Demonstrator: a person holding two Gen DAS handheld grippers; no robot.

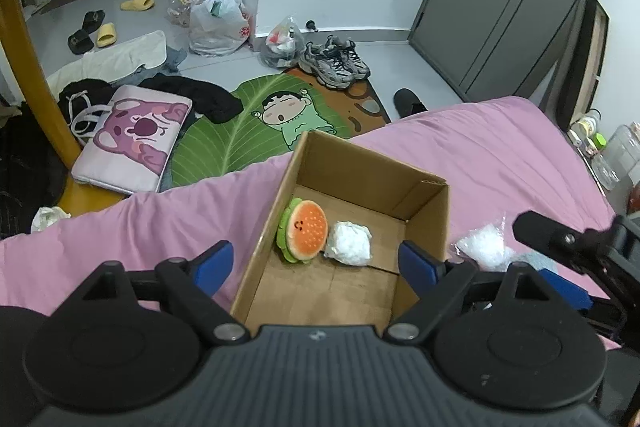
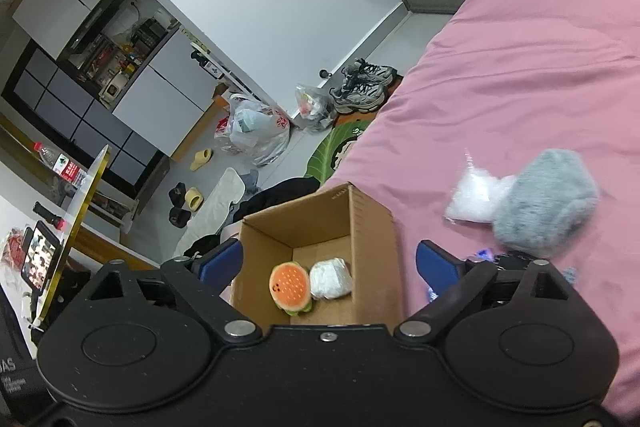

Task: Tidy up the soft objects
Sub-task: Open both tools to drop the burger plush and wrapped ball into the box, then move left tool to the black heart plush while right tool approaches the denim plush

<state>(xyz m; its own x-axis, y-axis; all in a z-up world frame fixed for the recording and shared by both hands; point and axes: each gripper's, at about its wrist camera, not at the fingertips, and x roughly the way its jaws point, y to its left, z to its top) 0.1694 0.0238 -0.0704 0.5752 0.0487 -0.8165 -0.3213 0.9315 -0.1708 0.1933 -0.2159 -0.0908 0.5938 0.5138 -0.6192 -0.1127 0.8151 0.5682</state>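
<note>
An open cardboard box (image 1: pixel 360 175) stands on the pink bed (image 1: pixel 500 155). Inside it, an orange and green burger plush (image 1: pixel 304 235) leans beside a white wrapped bundle (image 1: pixel 348 243). My left gripper (image 1: pixel 316 263) hovers over the box's near end, open, with nothing between its blue pads. My right gripper (image 2: pixel 330 263) is also open and empty above the same box (image 2: pixel 372 227), where the burger plush (image 2: pixel 290 287) and white bundle (image 2: pixel 330 279) show again. A grey fluffy item (image 2: pixel 544 203) and a clear bag of white filling (image 2: pixel 476 199) lie on the bed (image 2: pixel 520 87) to the box's right.
A black linkage (image 1: pixel 560 237) of the right tool shows at the right edge. The floor beside the bed holds a green leaf mat (image 1: pixel 240 131), a pink pillow (image 1: pixel 136 139), sneakers (image 1: pixel 336 61), plastic bags (image 1: pixel 216 19) and a yellow table leg (image 1: pixel 36 83).
</note>
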